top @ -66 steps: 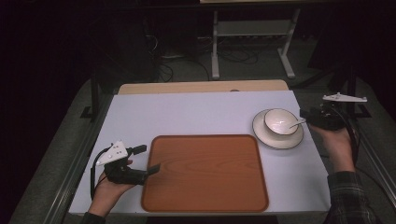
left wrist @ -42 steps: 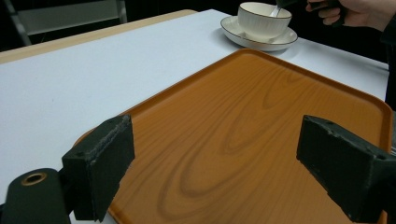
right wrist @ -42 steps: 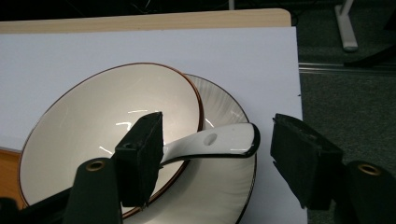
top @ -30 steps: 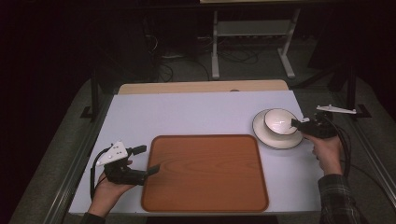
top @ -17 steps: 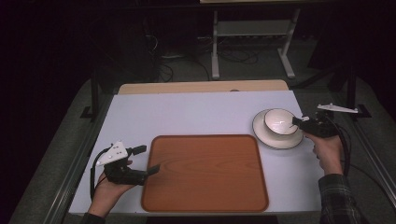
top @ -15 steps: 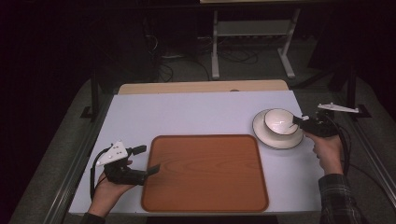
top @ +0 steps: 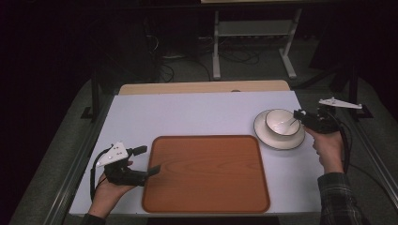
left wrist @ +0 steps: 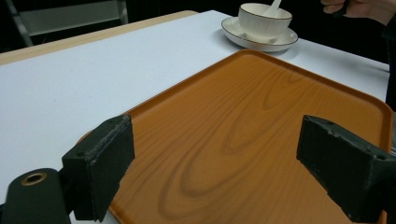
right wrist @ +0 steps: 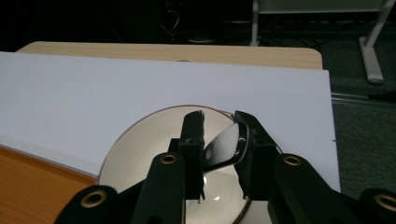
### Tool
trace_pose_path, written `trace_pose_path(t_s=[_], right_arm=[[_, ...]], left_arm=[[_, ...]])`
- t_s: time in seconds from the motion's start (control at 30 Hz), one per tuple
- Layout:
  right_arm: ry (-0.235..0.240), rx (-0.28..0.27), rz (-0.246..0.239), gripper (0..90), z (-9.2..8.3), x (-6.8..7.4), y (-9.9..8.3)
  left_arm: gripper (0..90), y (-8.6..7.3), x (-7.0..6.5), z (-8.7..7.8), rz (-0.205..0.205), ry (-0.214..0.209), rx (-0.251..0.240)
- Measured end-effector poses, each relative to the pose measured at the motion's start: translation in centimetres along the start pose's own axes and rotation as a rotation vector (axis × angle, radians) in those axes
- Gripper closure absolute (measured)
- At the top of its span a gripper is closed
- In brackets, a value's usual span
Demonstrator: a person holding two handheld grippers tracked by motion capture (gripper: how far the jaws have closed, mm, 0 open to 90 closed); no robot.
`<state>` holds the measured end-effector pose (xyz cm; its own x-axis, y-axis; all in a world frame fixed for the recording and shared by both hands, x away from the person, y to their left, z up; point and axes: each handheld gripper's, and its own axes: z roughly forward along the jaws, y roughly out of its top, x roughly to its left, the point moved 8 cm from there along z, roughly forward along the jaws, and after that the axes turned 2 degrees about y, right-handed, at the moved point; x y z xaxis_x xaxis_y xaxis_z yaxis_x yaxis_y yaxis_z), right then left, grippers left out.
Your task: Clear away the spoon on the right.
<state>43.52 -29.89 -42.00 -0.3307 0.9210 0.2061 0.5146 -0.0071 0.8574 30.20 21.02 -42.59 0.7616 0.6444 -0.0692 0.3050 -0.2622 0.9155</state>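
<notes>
1 wood-grain tray (top: 206,173), 1 white bowl (top: 281,123) on 1 saucer (top: 263,132).
Right gripper (right wrist: 219,140) pinches glossy spoon (right wrist: 226,147); left gripper (left wrist: 215,163) wide over tray.

Background stuff on my feed, nothing fancy

From where I sit, I see a white tabletop (top: 187,117) with a strip of light wood (top: 197,87) peeking out along its far edge. Behind it there's a white metal stand (top: 253,29) with a low shelf and splayed feet on grey carpeted floor (top: 253,70). A tangle of dark cables (top: 171,58) lies on that floor to the stand's left. Everything further back is too dark for me to make out.
</notes>
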Motion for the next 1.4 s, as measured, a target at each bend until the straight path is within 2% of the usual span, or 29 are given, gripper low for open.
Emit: trace_pose_path(t_s=[0.3,0.57,1.0,1.17,1.27,1.4], right_arm=[[0.04,-0.022,-0.017,83.4,0.0,1.0,0.9],[0.051,-0.017,-0.036,84.2,0.2,1.6,1.2],[0.062,-0.044,-0.088,84.3,-1.4,2.7,2.8],[0.079,-0.069,-0.114,84.3,-2.4,3.7,3.9],[0.107,-0.086,-0.118,84.3,-3.0,4.3,4.4],[0.124,-0.089,-0.139,84.3,-3.5,5.2,4.8]], left_arm=[[10.8,0.0,0.0,0.0,0.0,0.001,-0.002],[10.8,0.0,0.1,-0.1,-0.002,0.001,-0.003],[10.8,0.0,0.1,-0.1,-0.002,0.003,-0.004],[10.8,0.0,0.1,-0.1,-0.002,0.003,-0.002],[10.8,0.0,0.1,-0.1,0.0,0.003,-0.002],[10.8,0.0,0.1,0.0,-0.001,0.002,-0.003]])
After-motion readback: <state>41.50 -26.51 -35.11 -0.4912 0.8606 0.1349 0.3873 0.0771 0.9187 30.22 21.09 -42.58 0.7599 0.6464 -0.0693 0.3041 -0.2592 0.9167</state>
